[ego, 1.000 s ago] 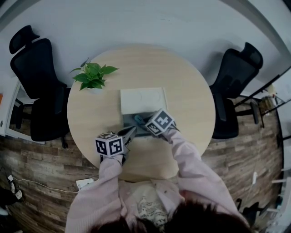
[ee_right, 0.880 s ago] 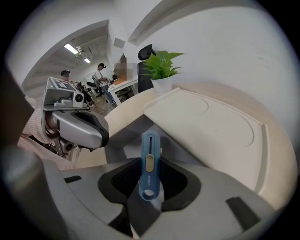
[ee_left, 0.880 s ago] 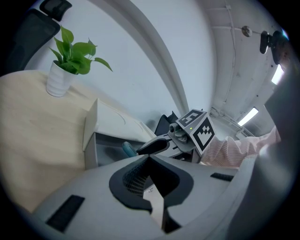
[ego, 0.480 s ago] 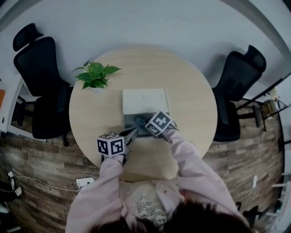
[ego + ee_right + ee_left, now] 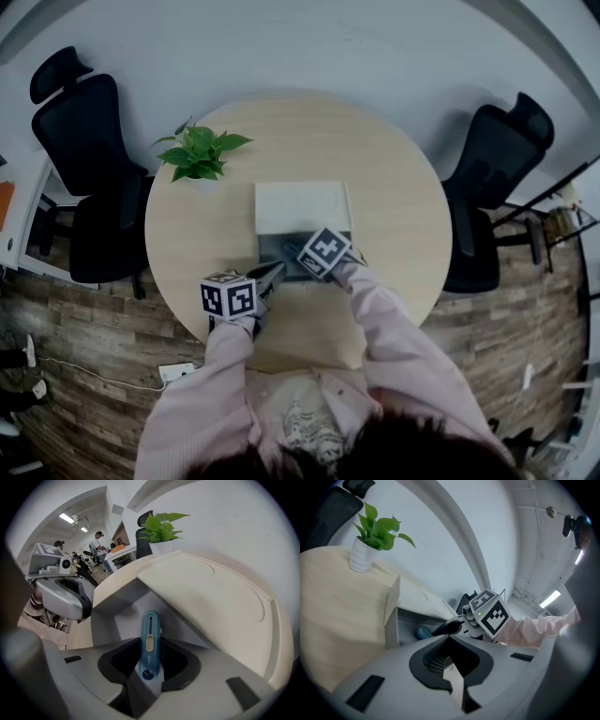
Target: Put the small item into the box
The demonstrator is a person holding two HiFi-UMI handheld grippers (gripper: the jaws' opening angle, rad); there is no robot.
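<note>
An open box sits mid-table, with a grey tray (image 5: 270, 246) and a white lid (image 5: 302, 206) folded back behind it. My right gripper (image 5: 294, 253) points steeply down into the tray, shut on a small blue item (image 5: 150, 644) with a slider that stands upright between its pads (image 5: 176, 660). The item's tip hangs over the grey box floor (image 5: 119, 616), beside the lid (image 5: 211, 602). My left gripper (image 5: 271, 273) lies at the tray's front left corner with its jaws together and nothing between them. The left gripper view shows the tray wall (image 5: 391, 630), the blue item (image 5: 423, 632) and the right gripper (image 5: 451, 626).
A potted green plant (image 5: 199, 155) stands at the back left of the round wooden table (image 5: 394, 216). Black office chairs flank the table on the left (image 5: 89, 169) and right (image 5: 492, 178). People stand at desks far off in the right gripper view.
The right gripper has tipped slightly over the tray with the blue item still in it. The left gripper has kept still.
</note>
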